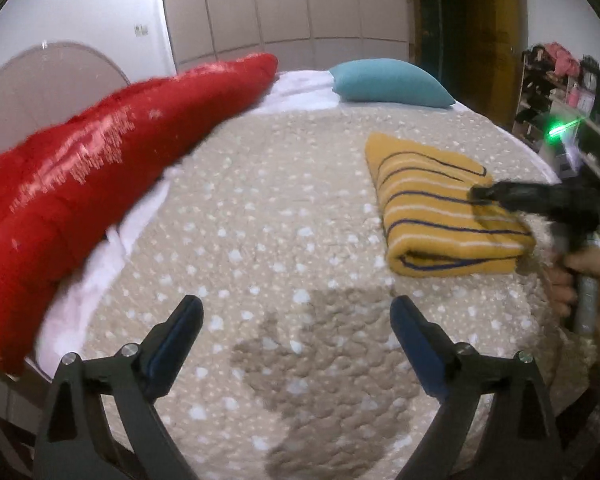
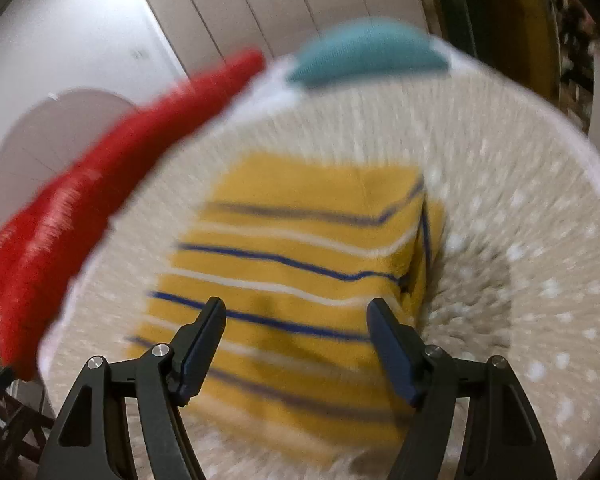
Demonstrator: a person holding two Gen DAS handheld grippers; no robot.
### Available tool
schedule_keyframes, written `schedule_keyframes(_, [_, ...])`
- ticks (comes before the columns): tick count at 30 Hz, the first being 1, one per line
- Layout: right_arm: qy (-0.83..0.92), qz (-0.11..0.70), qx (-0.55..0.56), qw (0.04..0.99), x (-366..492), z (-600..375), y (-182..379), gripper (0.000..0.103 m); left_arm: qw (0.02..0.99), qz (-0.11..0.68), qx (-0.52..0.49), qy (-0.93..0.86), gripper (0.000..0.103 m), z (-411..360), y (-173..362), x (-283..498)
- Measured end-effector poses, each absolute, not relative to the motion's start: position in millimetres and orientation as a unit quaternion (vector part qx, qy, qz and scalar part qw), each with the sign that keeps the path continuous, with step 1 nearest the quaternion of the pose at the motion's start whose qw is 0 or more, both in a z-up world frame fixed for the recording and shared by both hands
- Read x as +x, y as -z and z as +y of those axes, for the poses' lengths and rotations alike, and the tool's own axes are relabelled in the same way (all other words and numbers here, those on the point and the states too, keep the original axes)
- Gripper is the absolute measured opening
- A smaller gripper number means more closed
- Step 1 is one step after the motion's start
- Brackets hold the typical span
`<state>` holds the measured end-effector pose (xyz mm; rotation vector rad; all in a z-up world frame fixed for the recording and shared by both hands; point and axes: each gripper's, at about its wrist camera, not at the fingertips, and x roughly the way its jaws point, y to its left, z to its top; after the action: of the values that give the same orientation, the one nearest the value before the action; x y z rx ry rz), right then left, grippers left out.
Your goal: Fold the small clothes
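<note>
A folded mustard-yellow garment with blue and white stripes lies on the beige dotted bedspread, right of centre. My left gripper is open and empty, low over bare bedspread, apart from the garment. My right gripper reaches in from the right over the garment's right edge. In the right wrist view the right gripper is open, hovering just above the garment, holding nothing. That view is motion-blurred.
A long red cushion lies along the bed's left side. A teal pillow sits at the head of the bed. White wardrobe doors stand behind. Cluttered shelves stand at the right. The bed's edge runs close on the right.
</note>
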<state>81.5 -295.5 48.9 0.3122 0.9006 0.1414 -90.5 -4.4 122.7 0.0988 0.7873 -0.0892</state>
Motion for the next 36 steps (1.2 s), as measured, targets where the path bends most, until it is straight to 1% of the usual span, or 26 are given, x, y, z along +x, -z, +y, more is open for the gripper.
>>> schedule_keyframes(1, [-0.032, 0.451, 0.14, 0.881, 92, -300, -36, 0.079, 0.921, 0.386, 0.036, 0.046, 0.094, -1, -119, -90])
schedule_keyframes(2, [0.001, 0.459, 0.13, 0.879, 97, -306, -29, 0.085, 0.921, 0.387, 0.028, 0.047, 0.094, 2, -118, -89])
schedule_keyframes(3, [0.004, 0.463, 0.146, 0.874, 98, -312, -25, 0.086, 0.921, 0.386, 0.022, 0.045, 0.094, 7, -116, -89])
schedule_keyframes(4, [0.007, 0.456, 0.162, 0.875, 95, -316, -27, 0.086, 0.923, 0.383, 0.021, 0.04, 0.094, 8, -114, -87])
schedule_keyframes(6, [0.038, 0.428, 0.151, 0.89, 81, -313, -41, 0.083, 0.926, 0.376, 0.02, 0.024, 0.094, 11, -110, -84])
schedule_keyframes(11, [0.019, 0.337, 0.064, 0.939, 65, -264, -91, 0.08, 0.931, 0.365, -0.009, 0.018, 0.094, 11, -107, -84])
schedule_keyframes(13, [-0.01, 0.322, 0.027, 0.946, 70, -236, -103, 0.079, 0.934, 0.356, -0.005, 0.011, 0.094, 9, -108, -86])
schedule_keyframes(15, [-0.034, 0.334, 0.017, 0.942, 88, -215, -101, 0.075, 0.937, 0.348, 0.002, 0.0, 0.094, 9, -110, -88])
schedule_keyframes(17, [-0.035, 0.356, 0.013, 0.934, 111, -200, -89, 0.074, 0.939, 0.343, 0.003, -0.008, 0.094, 9, -112, -90])
schedule_keyframes(19, [-0.023, 0.4, 0.004, 0.916, 133, -192, -66, 0.075, 0.939, 0.345, 0.0, -0.008, 0.094, 11, -112, -90])
schedule_keyframes(20, [-0.022, 0.433, -0.001, 0.901, 150, -191, -48, 0.079, 0.938, 0.346, -0.002, -0.008, 0.094, 11, -111, -91])
schedule_keyframes(22, [-0.013, 0.43, -0.012, 0.903, 157, -191, -41, 0.089, 0.938, 0.345, -0.003, -0.007, 0.094, 12, -111, -93])
schedule_keyframes(24, [-0.006, 0.437, -0.008, 0.899, 158, -195, -41, 0.091, 0.94, 0.34, -0.003, -0.008, 0.094, 14, -111, -94])
schedule_keyframes(27, [0.0, 0.416, 0.009, 0.909, 134, -204, -52, 0.091, 0.942, 0.335, -0.01, -0.008, 0.094, 17, -112, -96])
schedule_keyframes(30, [-0.008, 0.38, 0.006, 0.925, 83, -199, -61, 0.091, 0.945, 0.325, -0.015, -0.01, 0.094, 18, -114, -98])
schedule_keyframes(33, [-0.022, 0.403, -0.01, 0.915, 40, -198, -37, 0.091, 0.95, 0.31, -0.02, -0.016, 0.094, 18, -118, -103])
schedule_keyframes(35, [-0.025, 0.392, -0.018, 0.919, 7, -203, -28, 0.091, 0.959, 0.282, -0.023, -0.025, 0.095, 17, -125, -112])
schedule_keyframes(36, [-0.024, 0.387, -0.032, 0.921, -15, -203, -28, 0.091, 0.963, 0.267, -0.022, -0.03, 0.097, 17, -128, -116])
